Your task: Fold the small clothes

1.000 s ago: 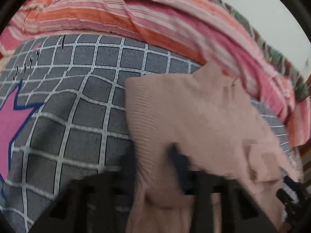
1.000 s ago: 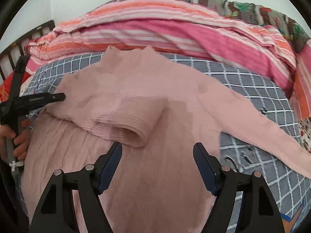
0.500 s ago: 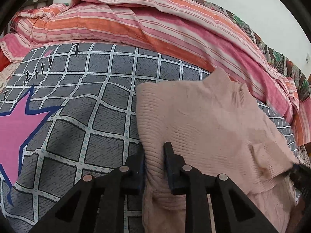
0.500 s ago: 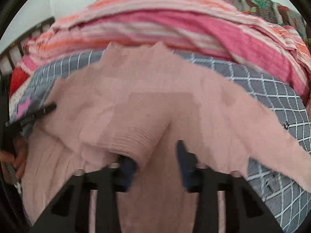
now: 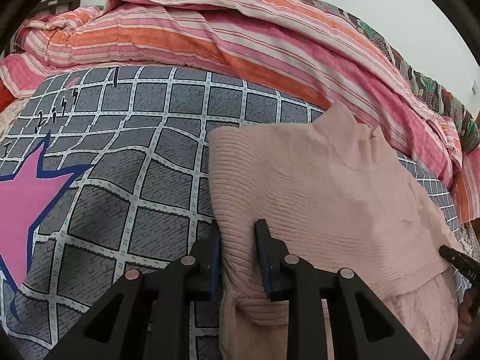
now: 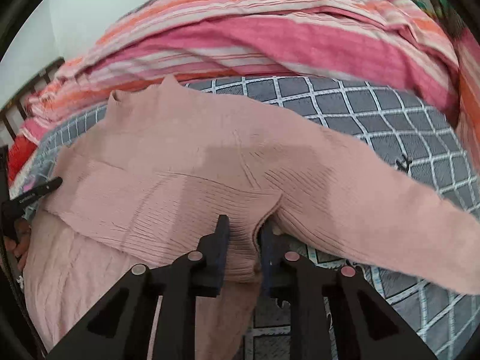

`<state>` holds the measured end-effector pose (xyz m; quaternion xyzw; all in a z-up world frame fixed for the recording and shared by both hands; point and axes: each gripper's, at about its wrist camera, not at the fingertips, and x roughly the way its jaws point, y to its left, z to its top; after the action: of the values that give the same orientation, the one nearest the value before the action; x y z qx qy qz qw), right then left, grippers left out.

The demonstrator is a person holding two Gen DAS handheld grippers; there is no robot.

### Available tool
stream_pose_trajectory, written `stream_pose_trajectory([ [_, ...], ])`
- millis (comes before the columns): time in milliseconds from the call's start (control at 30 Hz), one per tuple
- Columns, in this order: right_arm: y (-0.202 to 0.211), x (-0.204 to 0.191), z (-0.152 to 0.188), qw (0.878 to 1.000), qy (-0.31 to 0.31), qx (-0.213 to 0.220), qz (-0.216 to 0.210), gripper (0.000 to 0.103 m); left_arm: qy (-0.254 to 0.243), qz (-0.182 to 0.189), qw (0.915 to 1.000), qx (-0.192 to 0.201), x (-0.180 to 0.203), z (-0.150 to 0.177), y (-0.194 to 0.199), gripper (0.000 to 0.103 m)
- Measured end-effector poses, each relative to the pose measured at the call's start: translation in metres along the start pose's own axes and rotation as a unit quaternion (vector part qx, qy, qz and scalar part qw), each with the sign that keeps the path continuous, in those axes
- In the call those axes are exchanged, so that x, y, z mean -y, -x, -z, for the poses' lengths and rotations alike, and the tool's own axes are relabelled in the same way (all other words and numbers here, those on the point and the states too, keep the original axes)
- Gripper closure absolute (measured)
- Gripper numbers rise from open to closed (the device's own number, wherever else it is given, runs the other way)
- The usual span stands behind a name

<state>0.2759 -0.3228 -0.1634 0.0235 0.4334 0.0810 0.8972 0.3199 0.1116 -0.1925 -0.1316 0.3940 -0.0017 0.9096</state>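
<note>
A pink knitted sweater [image 5: 330,186] lies on the grey checked sheet [image 5: 135,165], its left side folded over the body. My left gripper [image 5: 238,234] holds the folded left edge; the knit fills the narrow gap while the jaws are opening slightly. In the right wrist view the sweater [image 6: 180,156] spreads across the bed, its right sleeve [image 6: 390,198] stretched out to the right. My right gripper [image 6: 243,231] is closing on a bunched fold where that sleeve meets the body, with the pads against the knit. The left gripper's finger [image 6: 39,190] shows at the sweater's far left.
A rumpled pink and orange striped quilt [image 5: 240,36] lies heaped along the back of the bed. The sheet carries a large pink star [image 5: 27,198] at the left. A dark bed rail [image 6: 12,117] stands at the far left, and a hand [image 6: 21,237] shows below it.
My right gripper went from wide open above the sweater to nearly shut on a fold by the right sleeve, after moving forward and right. The left gripper stayed put, its jaws a little wider.
</note>
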Motion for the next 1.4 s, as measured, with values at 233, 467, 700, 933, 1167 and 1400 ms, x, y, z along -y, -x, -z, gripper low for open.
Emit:
stream_pose_trajectory([
  [233, 0.002, 0.003, 0.003, 1.000, -0.011, 0.010, 0.005, 0.093, 0.001, 0.008, 1.0000, 0.002, 0.001, 0.001, 0.002, 0.075],
  [467, 0.060, 0.027, 0.021, 0.997, -0.003, 0.047, 0.060, 0.058, -0.049, -0.009, 0.9987, 0.009, 0.012, 0.019, 0.029, 0.043],
  [700, 0.118, 0.112, 0.053, 0.987, -0.061, 0.073, 0.128, 0.031, -0.017, -0.004, 0.9991, 0.038, -0.008, 0.041, 0.055, 0.036],
  [933, 0.134, 0.196, 0.085, 0.978, -0.165, 0.054, 0.117, 0.026, -0.008, 0.006, 0.9992, 0.040, -0.010, 0.042, 0.049, 0.036],
  [1167, 0.127, 0.243, 0.098, 0.962, -0.247, 0.078, 0.086, 0.026, -0.019, -0.012, 0.9994, 0.025, -0.004, 0.043, 0.043, 0.033],
  [1400, 0.120, 0.264, 0.084, 0.951, -0.283, 0.087, 0.089, 0.032, -0.024, -0.018, 0.9993, 0.021, -0.002, 0.042, 0.041, 0.032],
])
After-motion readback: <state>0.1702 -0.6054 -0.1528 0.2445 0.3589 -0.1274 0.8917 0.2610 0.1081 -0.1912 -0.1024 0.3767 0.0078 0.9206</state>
